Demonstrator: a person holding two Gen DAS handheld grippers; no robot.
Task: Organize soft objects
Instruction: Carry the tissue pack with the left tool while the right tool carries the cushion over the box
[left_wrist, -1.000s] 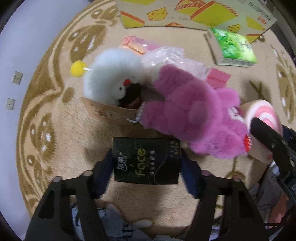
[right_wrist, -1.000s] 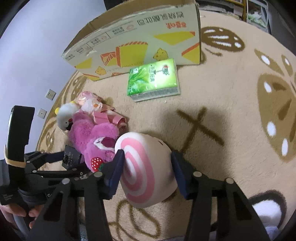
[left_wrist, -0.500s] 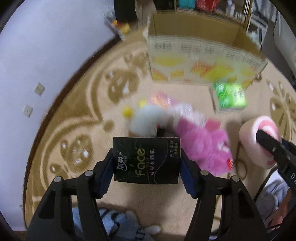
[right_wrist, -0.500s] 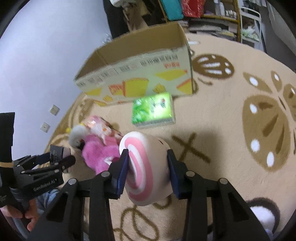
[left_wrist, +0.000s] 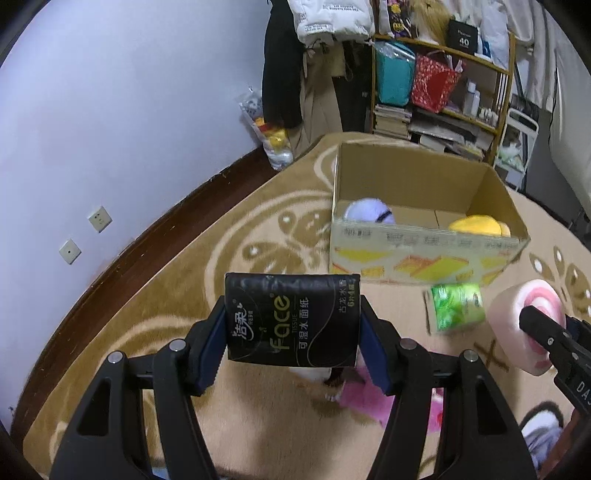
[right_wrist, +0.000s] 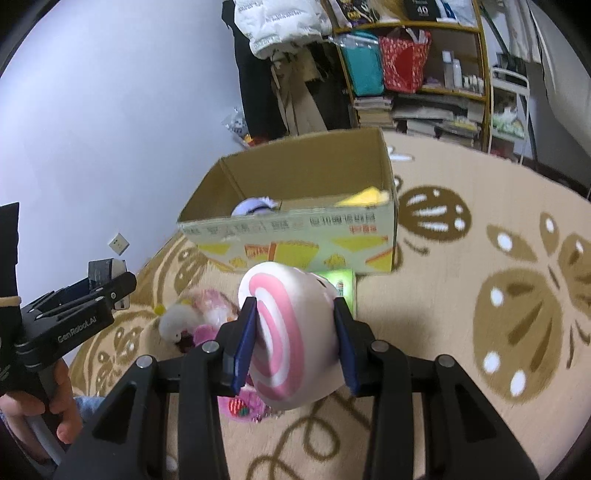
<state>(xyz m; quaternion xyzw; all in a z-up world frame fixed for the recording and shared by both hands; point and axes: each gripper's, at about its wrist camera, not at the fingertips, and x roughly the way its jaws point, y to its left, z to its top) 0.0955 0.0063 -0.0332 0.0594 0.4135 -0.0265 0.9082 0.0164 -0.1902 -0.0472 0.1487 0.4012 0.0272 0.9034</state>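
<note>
My left gripper (left_wrist: 291, 347) is shut on a black tissue pack (left_wrist: 291, 319) and holds it up above the carpet. My right gripper (right_wrist: 295, 345) is shut on a pink-and-white swirl cushion (right_wrist: 291, 336), also lifted; it shows at the right of the left wrist view (left_wrist: 524, 325). An open cardboard box (left_wrist: 424, 254) stands ahead, with a lilac plush (left_wrist: 369, 211) and a yellow plush (left_wrist: 476, 226) inside. A green tissue pack (left_wrist: 456, 306) lies in front of the box. A pink plush (left_wrist: 365, 400) and a white plush (right_wrist: 177, 325) lie on the carpet below.
The beige patterned carpet (right_wrist: 480, 369) spreads to the right. A white wall (left_wrist: 110, 110) with sockets runs on the left. A shelf (right_wrist: 417, 74) with bags and books stands behind the box. The left gripper shows at the left of the right wrist view (right_wrist: 74, 317).
Both grippers have risen and tilted up with their loads. The views now look toward the box and shelf instead of down on the plush pile.
</note>
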